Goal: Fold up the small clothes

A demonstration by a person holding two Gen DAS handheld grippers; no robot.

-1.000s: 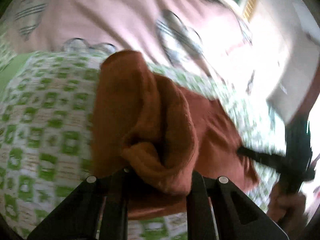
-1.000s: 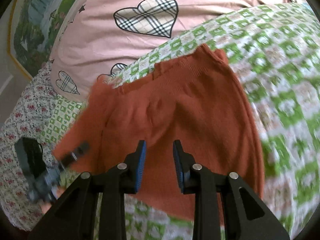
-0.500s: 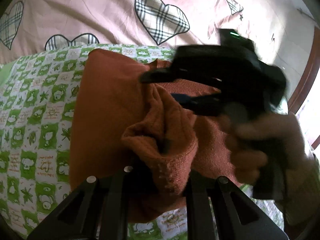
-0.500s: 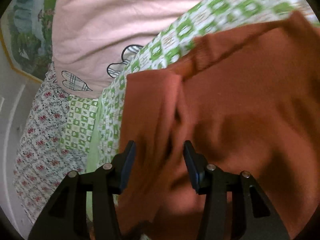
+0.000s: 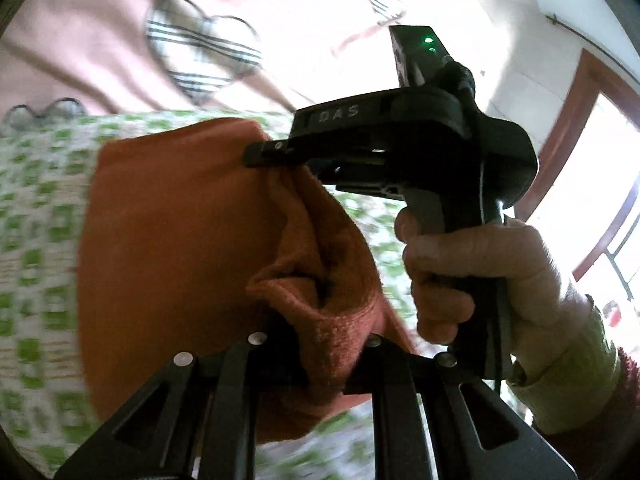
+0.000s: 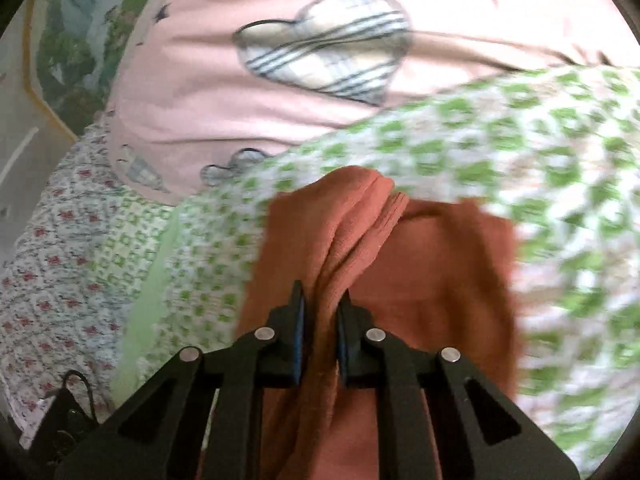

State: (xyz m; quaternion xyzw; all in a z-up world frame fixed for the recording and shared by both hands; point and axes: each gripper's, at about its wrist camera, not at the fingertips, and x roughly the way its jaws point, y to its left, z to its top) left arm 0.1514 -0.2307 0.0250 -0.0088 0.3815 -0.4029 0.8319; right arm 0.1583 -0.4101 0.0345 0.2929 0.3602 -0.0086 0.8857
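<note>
Rust knit garment [image 6: 432, 280] spread on green-checked bedcover [image 6: 520, 152], just in front of pink heart-print quilt [image 6: 240, 92]. Left gripper [image 5: 320, 344] clamped on bunched garment edge, lifted off bedcover. Right gripper [image 6: 320, 320] narrow, pinching a garment fold. Right hand [image 5: 476, 276] beside garment.

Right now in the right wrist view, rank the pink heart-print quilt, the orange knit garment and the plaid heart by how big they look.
1. pink heart-print quilt
2. orange knit garment, though it is nearer the camera, so this ranking is unsure
3. plaid heart, clearly smallest
</note>
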